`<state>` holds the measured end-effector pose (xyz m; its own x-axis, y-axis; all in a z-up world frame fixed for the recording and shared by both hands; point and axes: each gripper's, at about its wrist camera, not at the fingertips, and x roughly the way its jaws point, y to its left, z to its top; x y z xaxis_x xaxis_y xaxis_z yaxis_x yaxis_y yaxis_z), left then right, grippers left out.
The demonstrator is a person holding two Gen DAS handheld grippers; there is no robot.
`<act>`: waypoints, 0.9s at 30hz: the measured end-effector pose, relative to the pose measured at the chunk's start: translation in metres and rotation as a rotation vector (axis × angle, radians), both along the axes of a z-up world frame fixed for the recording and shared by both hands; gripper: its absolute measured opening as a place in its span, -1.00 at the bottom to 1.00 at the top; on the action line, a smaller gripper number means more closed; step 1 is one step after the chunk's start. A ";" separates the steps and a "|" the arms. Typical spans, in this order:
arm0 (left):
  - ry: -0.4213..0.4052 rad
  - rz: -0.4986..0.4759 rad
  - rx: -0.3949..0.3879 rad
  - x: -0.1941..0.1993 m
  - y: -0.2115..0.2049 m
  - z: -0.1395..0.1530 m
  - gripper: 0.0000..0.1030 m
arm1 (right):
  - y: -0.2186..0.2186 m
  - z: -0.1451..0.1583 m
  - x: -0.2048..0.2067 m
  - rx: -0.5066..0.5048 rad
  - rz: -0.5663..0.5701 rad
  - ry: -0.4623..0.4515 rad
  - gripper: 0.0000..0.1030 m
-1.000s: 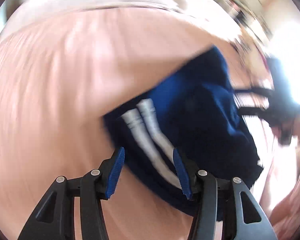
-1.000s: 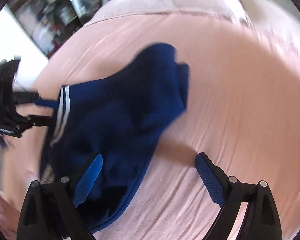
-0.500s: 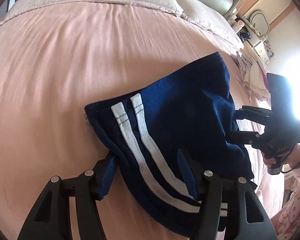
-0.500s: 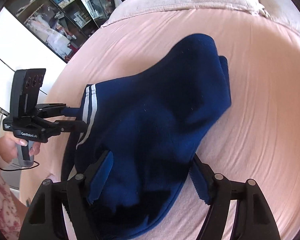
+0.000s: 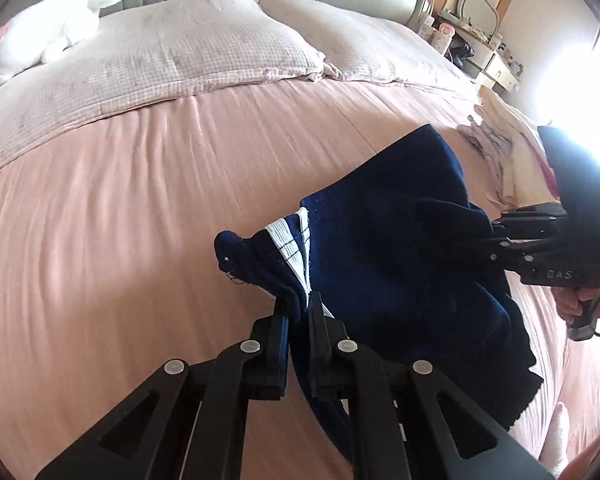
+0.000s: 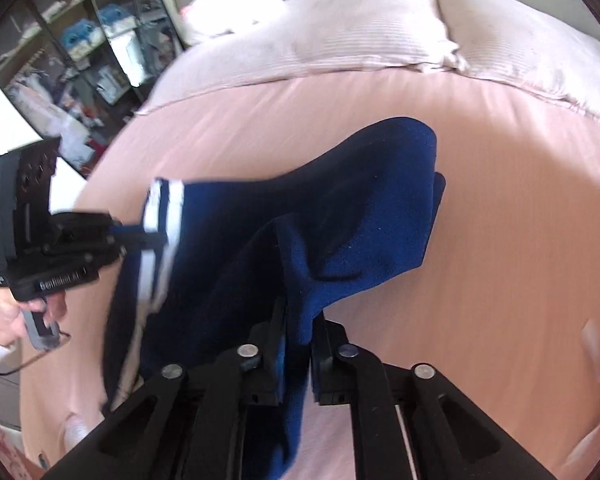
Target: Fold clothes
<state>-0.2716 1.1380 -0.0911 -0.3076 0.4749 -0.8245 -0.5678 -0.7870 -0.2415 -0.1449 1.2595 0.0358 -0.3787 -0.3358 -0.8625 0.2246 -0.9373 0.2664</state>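
Left tool and right tool each clamped on navy garment; pads buried in cloth

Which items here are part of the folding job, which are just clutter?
In the job:
- navy shorts, white side stripes
- left gripper, shut on the striped edge
- right gripper, shut on the plain edge
- pink bedsheet, work surface

Lying about:
- pillows
- white plush toy
- pale clothes pile
- shelves

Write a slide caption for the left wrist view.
Left gripper shut on navy shorts above pink bedsheet; right gripper grips the far edge.
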 end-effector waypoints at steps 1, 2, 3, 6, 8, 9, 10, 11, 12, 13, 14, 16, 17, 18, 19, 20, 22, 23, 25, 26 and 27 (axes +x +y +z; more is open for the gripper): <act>0.013 -0.001 -0.007 -0.003 -0.007 0.005 -0.76 | 0.007 -0.002 -0.007 0.037 -0.008 -0.020 -0.31; 0.027 -0.003 -0.015 -0.005 -0.014 0.011 -0.74 | 0.015 0.003 -0.008 0.052 -0.012 -0.003 -0.15; 0.040 -0.004 -0.022 -0.008 -0.020 0.016 -0.73 | 0.023 0.010 -0.007 0.069 -0.019 0.027 -0.07; 0.130 -0.026 -0.031 0.000 -0.031 0.037 -0.69 | 0.041 0.045 0.022 0.141 -0.075 0.260 0.27; 0.182 -0.101 0.012 0.021 -0.013 0.046 -0.68 | 0.044 0.057 0.032 0.160 -0.081 0.353 0.36; 0.165 -0.086 0.013 0.022 -0.022 0.045 -0.67 | 0.038 0.053 0.029 0.148 -0.049 0.320 0.36; 0.149 -0.071 0.015 0.024 -0.030 0.043 -0.67 | 0.030 0.048 0.025 0.135 -0.016 0.285 0.36; 0.132 -0.056 0.016 0.025 -0.039 0.041 -0.67 | 0.019 0.042 0.021 0.126 0.011 0.242 0.36; 0.116 -0.041 0.018 0.027 -0.048 0.039 -0.67 | 0.011 0.035 0.018 0.134 0.012 0.212 0.36; 0.099 -0.026 0.020 0.029 -0.056 0.037 -0.67 | -0.002 0.027 0.015 0.131 -0.007 0.200 0.36; 0.083 -0.012 0.021 0.030 -0.065 0.035 -0.67 | -0.010 0.019 0.013 0.125 -0.028 0.188 0.36; 0.050 0.018 0.024 0.033 -0.083 0.032 -0.53 | 0.006 0.007 0.006 0.083 -0.086 0.159 0.36; 0.034 0.033 0.026 0.035 -0.091 0.030 -0.44 | -0.011 -0.009 -0.008 0.056 -0.124 0.124 0.36; 0.017 0.048 0.027 0.037 -0.100 0.028 -0.22 | -0.007 -0.017 -0.016 0.014 -0.152 0.071 0.36; 0.001 0.063 0.029 0.038 -0.109 0.026 -0.04 | -0.004 -0.025 -0.023 -0.030 -0.176 0.021 0.36; -0.015 0.077 0.030 0.040 -0.117 0.024 0.03 | -0.004 -0.037 -0.027 -0.079 -0.186 -0.019 0.36; -0.047 0.105 0.033 0.043 -0.134 0.021 0.26 | -0.004 -0.048 -0.029 -0.116 -0.187 -0.045 0.37; -0.049 0.096 0.033 0.046 -0.129 0.020 0.27 | -0.005 -0.049 -0.029 -0.114 -0.181 -0.040 0.46; -0.051 0.076 0.031 0.051 -0.119 0.017 0.27 | -0.007 -0.048 -0.028 -0.128 -0.177 -0.035 0.74; -0.052 0.067 0.030 0.054 -0.113 0.016 0.27 | -0.009 -0.048 -0.027 -0.140 -0.179 -0.035 0.79; -0.054 0.057 0.030 0.057 -0.108 0.015 0.27 | -0.011 -0.048 -0.027 -0.155 -0.186 -0.044 0.79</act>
<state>-0.2145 1.0296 -0.0759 -0.2906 0.4824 -0.8263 -0.5080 -0.8096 -0.2941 -0.1719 1.2488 -0.0121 -0.4092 -0.3939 -0.8230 0.0371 -0.9084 0.4164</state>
